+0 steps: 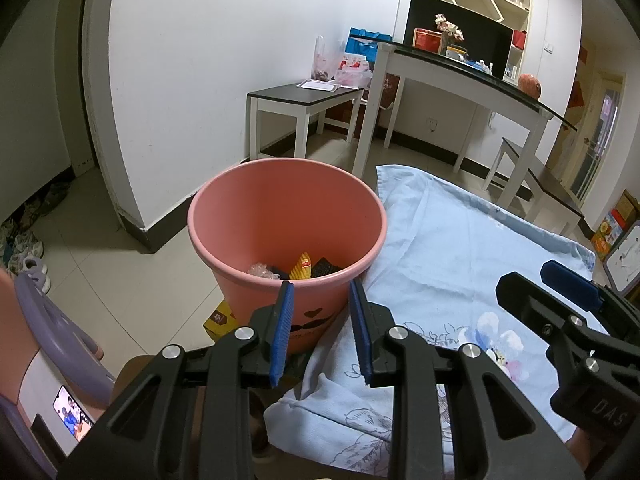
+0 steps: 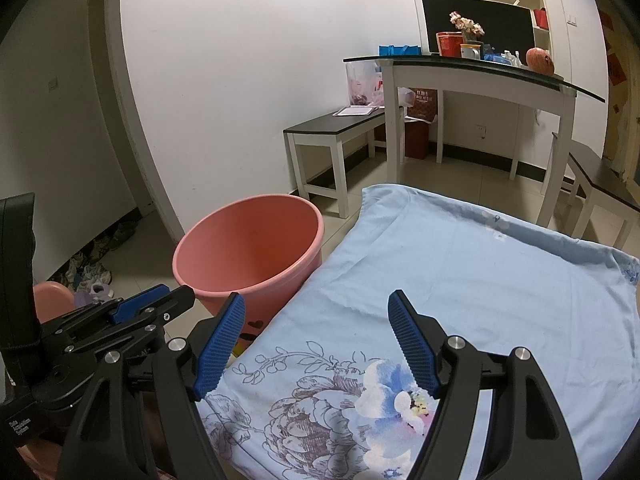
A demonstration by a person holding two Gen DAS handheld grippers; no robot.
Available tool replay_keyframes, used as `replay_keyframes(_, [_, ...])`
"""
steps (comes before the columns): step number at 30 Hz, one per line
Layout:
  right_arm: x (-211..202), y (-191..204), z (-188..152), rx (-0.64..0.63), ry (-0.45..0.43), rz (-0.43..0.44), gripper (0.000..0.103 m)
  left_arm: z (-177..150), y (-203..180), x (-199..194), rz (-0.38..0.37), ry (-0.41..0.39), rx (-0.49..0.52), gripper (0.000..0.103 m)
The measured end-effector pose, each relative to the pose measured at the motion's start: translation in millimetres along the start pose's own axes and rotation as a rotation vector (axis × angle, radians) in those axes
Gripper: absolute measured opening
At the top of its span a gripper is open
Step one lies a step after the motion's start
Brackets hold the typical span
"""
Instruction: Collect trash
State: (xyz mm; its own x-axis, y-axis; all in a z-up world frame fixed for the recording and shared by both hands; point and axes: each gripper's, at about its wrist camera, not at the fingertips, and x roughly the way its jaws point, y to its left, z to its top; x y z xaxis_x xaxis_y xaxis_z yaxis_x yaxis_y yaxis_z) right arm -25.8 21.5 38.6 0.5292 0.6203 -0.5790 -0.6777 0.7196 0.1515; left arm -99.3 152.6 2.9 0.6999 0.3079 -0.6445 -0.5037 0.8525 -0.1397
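Note:
A pink bucket stands on the tiled floor next to a surface covered by a light blue flowered cloth. Inside it lie a yellow wrapper, a black wrapper and some crumpled clear plastic. My left gripper hovers at the bucket's near rim, open, with nothing between its blue pads. My right gripper is wide open and empty over the cloth, to the right of the bucket. Each gripper shows at the edge of the other's view: the right gripper and the left gripper.
A yellow box lies on the floor by the bucket's base. Behind stand a white table with a dark glass top carrying several items, and two low benches. Shoes line the left wall. A lit phone sits lower left.

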Motion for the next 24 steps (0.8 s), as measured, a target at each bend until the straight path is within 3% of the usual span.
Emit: replay_keyframes(24, [-2.6,-2.4,-1.4,0.005,0.0,-0.001,0.073,0.0,4.8,-1.1,0.018,-0.011,-0.006,0.028])
